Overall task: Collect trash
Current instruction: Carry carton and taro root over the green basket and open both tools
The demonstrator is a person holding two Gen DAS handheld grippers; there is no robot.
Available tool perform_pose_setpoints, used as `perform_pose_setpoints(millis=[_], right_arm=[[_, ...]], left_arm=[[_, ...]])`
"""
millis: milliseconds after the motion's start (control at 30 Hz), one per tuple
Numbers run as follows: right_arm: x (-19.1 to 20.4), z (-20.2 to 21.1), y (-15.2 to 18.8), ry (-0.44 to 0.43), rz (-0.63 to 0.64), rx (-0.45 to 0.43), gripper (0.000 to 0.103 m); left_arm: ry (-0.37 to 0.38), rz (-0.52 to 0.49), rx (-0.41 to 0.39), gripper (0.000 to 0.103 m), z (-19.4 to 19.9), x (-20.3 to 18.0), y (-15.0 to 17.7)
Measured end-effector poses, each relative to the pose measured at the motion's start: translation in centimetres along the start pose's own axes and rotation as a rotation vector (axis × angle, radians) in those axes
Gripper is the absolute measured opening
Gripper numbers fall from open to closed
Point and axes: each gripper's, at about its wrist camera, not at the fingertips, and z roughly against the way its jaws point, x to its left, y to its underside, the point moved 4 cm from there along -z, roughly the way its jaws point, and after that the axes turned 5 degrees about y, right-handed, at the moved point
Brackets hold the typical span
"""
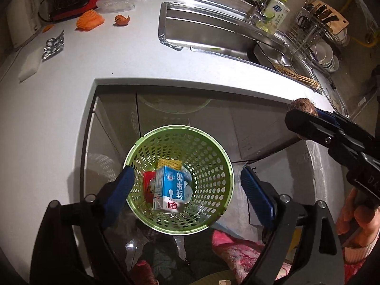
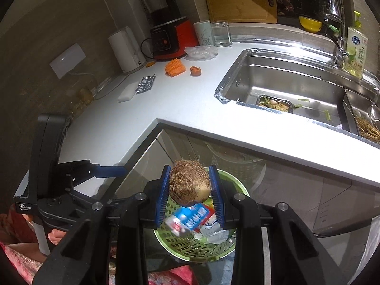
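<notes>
A green perforated basket (image 1: 209, 156) stands on the floor below the counter's corner. In it lie a blue and white milk carton (image 1: 169, 187), a red packet (image 1: 148, 185) and a yellow foam piece. My left gripper (image 1: 187, 172) hangs open over the basket, its blue pads wide apart and nothing between them. My right gripper (image 2: 190, 169) is shut on a brown hairy taro root (image 2: 190, 182), held above the basket (image 2: 197, 247) and the carton (image 2: 190, 218). In the left wrist view the taro (image 1: 305, 104) shows at the right, by the counter edge.
On the white counter (image 1: 142, 54) lie an orange foam net (image 1: 90, 20), an orange peel (image 1: 122, 20), a foil blister pack (image 1: 53, 46), a white sponge (image 1: 29, 66) and a clear plastic bag (image 1: 116, 3). The steel sink (image 2: 285, 78) holds food scraps. A red blender base (image 2: 173, 38) stands at the back.
</notes>
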Motion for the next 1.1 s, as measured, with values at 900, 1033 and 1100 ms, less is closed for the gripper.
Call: perform_pose_setpoints(millis=[900,1033,1100], right_arm=[[0.7,-7.0,4.6,0.010,0.029,0.177,0.033],[0.7,-9.1,6.3,0.000,0.019,0.227,0.033],[0.9,-9.6,6.6,0.001,0.022,0.238,0.033]], left_arm=[[-0.113,0.054,-0.062,0.091,2.7,3.6,0.5],[-0.123,0.066,-0.060,0.090,2.7,4.2,0.7],[-0.129,0.071,-0.059,0.091,2.7,4.4,0.8]])
